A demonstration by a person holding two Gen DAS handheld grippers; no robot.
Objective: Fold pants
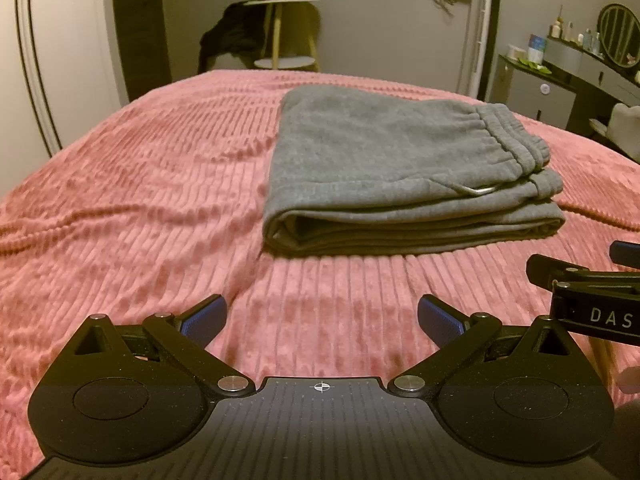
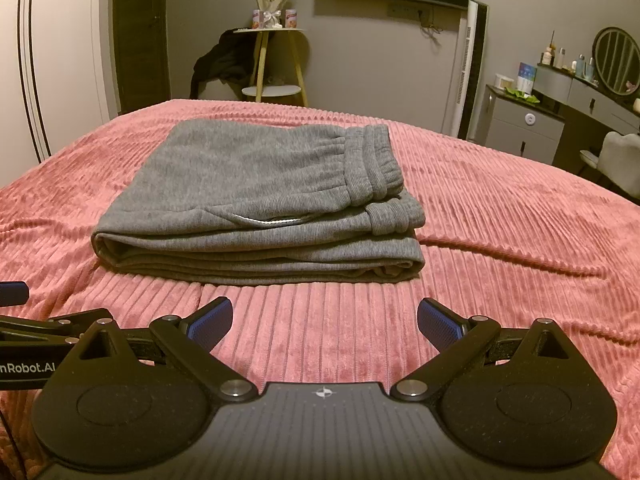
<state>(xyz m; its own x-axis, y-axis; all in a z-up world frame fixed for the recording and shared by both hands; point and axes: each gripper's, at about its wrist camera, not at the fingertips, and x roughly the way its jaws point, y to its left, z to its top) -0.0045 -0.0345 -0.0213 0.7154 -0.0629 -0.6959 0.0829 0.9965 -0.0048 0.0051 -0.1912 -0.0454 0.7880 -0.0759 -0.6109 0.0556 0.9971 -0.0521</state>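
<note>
Nearest, left gripper (image 1: 322,320) spread wide, blue pads well apart, pinching nothing, hovering over the pink ribbed bedspread (image 1: 140,184) short of the pants. Right gripper (image 2: 325,322) likewise spread and empty, just beside the left one, also on the near side of the pants. Beyond both, grey pants (image 2: 256,204) lying on the bedspread, already stacked into a thick rectangular bundle of several layers, so judged at or near the end of the fold. Near edge of the pants (image 2: 256,258) showing rounded fold lines on its left end and looser layer ends toward its right. Elastic waistband (image 2: 374,160) gathered on top at the right side of the pants, a cuff tucked just under it, a pale pocket trim (image 2: 272,221) on the upper layer. Probably fleece: soft, limp, light to moderate in weight, not slippery, not fragile, prone to sagging and unfolding if lifted by one corner. Best taken, by this reading, at both ends of the near edge, pinching through all layers together, or at the thick waistband where the ribbing gives purchase. Farther off behind the pants, a small round side table (image 2: 276,32) against the wall.
</note>
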